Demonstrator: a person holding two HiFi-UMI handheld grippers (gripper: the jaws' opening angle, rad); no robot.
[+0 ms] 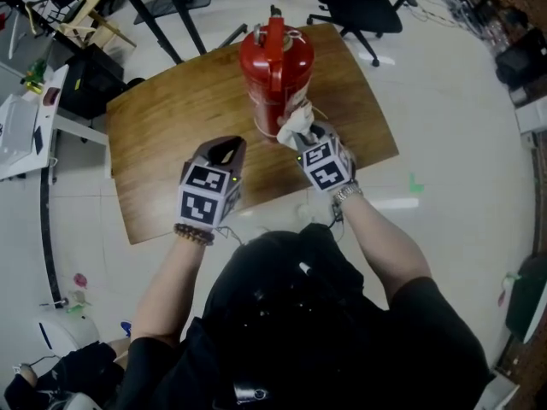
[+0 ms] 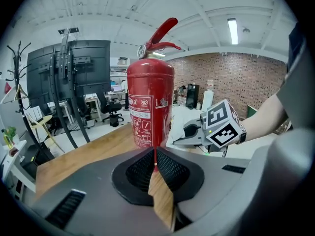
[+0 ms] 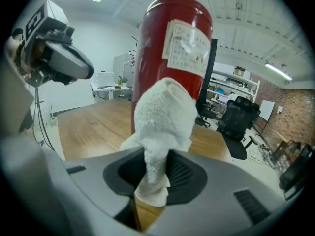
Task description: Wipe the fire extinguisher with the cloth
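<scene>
The fire extinguisher (image 1: 275, 79) is seen standing upright on a wooden table (image 1: 171, 143), in the upper middle of the head view, its long axis vertical. Its red lever and handle are carried at the top; in the left gripper view they are seen rising toward the upper right. The body is a smooth, glossy red cylinder with a domed shoulder, and white printed labels are stuck on its side. The table top is a warm brown board with visible grain and rounded corners.

A white cloth (image 1: 293, 126) of fluffy, towel-like pile is clamped between the jaws of the right gripper (image 1: 306, 139). It is bunched into a rounded wad and, in the right gripper view, appears to lie against the lower part of the cylinder. In the head view it is found at the cylinder's lower right side.

The left gripper (image 1: 224, 149) is held near the table's front edge, apart from the extinguisher and to its lower left. Its jaws are closed together with nothing between them, and they are pointed at the cylinder's base.

A black office chair (image 1: 359, 7) is seen beyond the table at the upper right, on a pale floor. A brick wall (image 2: 236, 77) is shown behind the extinguisher in the left gripper view. Nothing is placed on the table between either gripper and the extinguisher.
</scene>
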